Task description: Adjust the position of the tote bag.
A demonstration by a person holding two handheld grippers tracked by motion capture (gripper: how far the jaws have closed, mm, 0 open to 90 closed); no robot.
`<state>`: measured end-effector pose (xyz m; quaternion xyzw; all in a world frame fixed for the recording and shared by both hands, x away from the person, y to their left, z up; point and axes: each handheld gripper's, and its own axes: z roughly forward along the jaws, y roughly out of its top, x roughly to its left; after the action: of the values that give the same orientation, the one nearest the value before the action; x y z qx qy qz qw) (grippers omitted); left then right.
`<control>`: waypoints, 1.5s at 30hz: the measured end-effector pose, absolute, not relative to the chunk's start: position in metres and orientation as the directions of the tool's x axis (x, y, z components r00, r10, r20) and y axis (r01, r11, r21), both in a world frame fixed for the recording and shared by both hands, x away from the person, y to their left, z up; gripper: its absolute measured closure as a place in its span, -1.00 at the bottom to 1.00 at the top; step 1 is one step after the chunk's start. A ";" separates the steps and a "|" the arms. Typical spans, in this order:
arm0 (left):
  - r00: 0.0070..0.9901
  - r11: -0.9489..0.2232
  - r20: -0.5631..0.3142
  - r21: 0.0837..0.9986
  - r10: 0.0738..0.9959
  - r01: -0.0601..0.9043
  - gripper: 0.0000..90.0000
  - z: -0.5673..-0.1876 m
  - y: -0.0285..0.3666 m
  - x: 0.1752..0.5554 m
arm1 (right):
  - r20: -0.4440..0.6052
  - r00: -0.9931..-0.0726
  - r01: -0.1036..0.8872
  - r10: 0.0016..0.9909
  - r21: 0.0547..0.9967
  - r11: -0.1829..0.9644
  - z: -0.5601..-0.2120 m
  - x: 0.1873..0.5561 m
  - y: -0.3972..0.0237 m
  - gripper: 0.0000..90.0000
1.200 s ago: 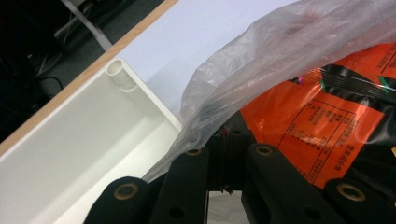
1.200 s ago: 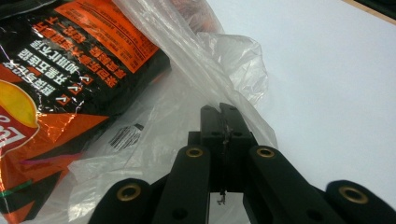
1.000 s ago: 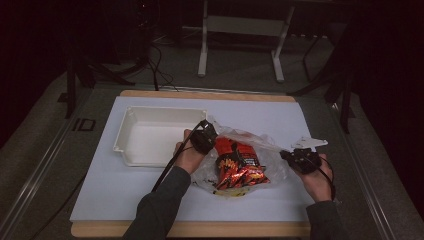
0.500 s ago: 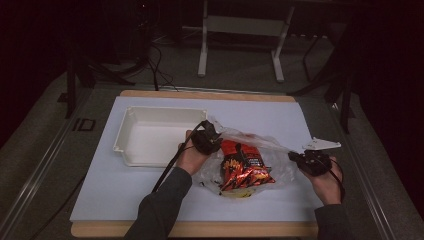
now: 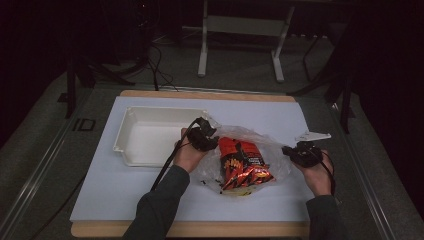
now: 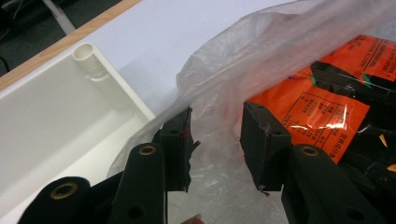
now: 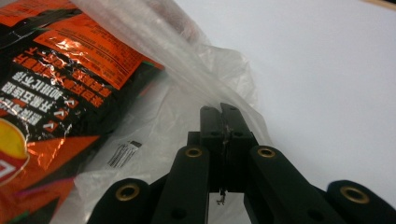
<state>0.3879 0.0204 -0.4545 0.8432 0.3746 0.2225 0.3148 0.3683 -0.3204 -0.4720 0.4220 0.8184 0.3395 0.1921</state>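
A clear plastic bag (image 5: 272,150) lies on the white mat with an orange and black snack packet (image 5: 245,162) inside it. My left gripper (image 5: 207,140) is at the bag's upper left edge. In the left gripper view its jaws (image 6: 215,140) have just been opening. The bag film (image 6: 261,70) lies loose in the gap, and the packet (image 6: 327,98) is behind the right jaw. My right gripper (image 5: 292,152) is at the bag's right edge. Its jaws (image 7: 224,114) are shut with the thin bag film (image 7: 187,60) pinched at their tips, beside the packet (image 7: 70,70).
An empty white tray (image 5: 150,112) sits left of the bag, close to my left hand, and its corner (image 6: 135,100) lies just past the left jaw. The mat (image 5: 125,190) rests on a wooden board (image 5: 200,229). Metal stand legs (image 5: 240,45) and cables rise beyond the table.
My left gripper's jaws have opened and released the bag film. My right hand has shifted slightly while keeping the bag's right edge. The packet has barely moved.
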 end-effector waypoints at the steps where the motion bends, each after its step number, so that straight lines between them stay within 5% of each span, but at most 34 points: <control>1: 0.623 -0.522 0.138 0.696 0.770 0.492 0.41 -0.455 0.020 0.388 | -0.026 -0.574 0.561 0.818 0.715 0.416 -0.473 0.369 -0.319 0.97; 17: 0.703 -0.586 0.135 0.672 0.699 0.454 0.32 -0.459 0.007 0.384 | -0.022 -0.613 0.588 0.790 0.656 0.474 -0.487 0.386 -0.298 0.87; 34: 0.761 -0.588 0.167 0.742 0.627 0.322 0.16 -0.429 0.014 0.335 | -0.037 -0.657 0.475 0.753 0.755 0.452 -0.452 0.356 -0.303 0.22; 45: 0.797 -0.567 0.121 0.765 0.592 0.305 0.17 -0.438 0.013 0.301 | -0.059 -0.711 0.421 0.700 0.762 0.492 -0.451 0.317 -0.302 0.31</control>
<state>0.3008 0.0132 -0.4384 0.8654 0.2594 0.1856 0.3865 0.3171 -0.3016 -0.4514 0.3323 0.8440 0.3786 0.1842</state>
